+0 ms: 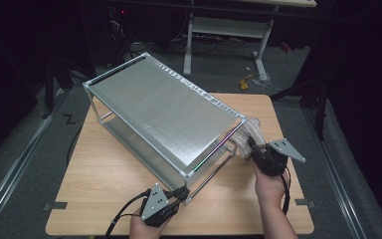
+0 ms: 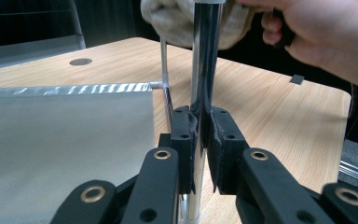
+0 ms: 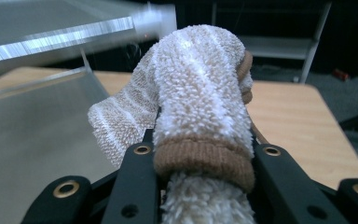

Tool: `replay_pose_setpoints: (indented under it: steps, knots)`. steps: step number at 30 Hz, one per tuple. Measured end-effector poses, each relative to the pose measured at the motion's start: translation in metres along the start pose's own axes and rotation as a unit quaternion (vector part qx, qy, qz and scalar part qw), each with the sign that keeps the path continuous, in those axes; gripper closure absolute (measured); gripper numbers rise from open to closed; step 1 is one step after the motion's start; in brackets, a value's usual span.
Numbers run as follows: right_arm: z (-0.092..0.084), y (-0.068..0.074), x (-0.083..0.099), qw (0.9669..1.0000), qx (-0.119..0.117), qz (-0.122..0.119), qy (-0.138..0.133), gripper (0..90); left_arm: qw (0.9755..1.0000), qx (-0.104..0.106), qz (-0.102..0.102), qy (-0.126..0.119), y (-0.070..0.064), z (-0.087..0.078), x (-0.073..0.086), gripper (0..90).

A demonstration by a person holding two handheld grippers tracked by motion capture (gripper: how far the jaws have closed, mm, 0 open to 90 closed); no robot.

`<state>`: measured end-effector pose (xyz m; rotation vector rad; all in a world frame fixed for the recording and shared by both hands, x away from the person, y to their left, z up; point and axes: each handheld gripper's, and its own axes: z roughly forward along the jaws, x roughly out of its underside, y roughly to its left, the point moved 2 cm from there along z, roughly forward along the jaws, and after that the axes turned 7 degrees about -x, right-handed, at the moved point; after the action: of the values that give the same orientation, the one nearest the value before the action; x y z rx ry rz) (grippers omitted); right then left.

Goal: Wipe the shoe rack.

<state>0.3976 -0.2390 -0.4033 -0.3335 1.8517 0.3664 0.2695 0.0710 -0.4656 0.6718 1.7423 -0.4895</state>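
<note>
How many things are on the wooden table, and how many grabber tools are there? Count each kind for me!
Metal shelf racks: 1
Fluffy towels: 1
Hand-held grippers: 2, the left hand-held gripper shut on the rack's shiny post, the right hand-held gripper shut on the towel
Total: 4, all at one wooden table

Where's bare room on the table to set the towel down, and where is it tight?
Bare wood lies along the table's left edge beside the metal rack, and between the two hands at the near edge. The far right corner is open too. It's crowded at the rack's near end: the left gripper clamps its post, the right gripper holds the towel there.
</note>
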Motion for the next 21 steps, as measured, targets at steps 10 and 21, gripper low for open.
replay_pose_setpoints:
  steps: [10,21]
  knots:
    - [0.011,-0.007,0.029,0.9990,0.008,0.007,0.044,72.2,1.0000,0.002,0.001,0.001,0.000,-0.001,0.000,81.2]
    - [0.027,-0.011,0.080,0.9926,0.011,0.009,0.120,72.1,1.0000,0.006,0.002,0.004,0.002,-0.005,0.001,81.1]
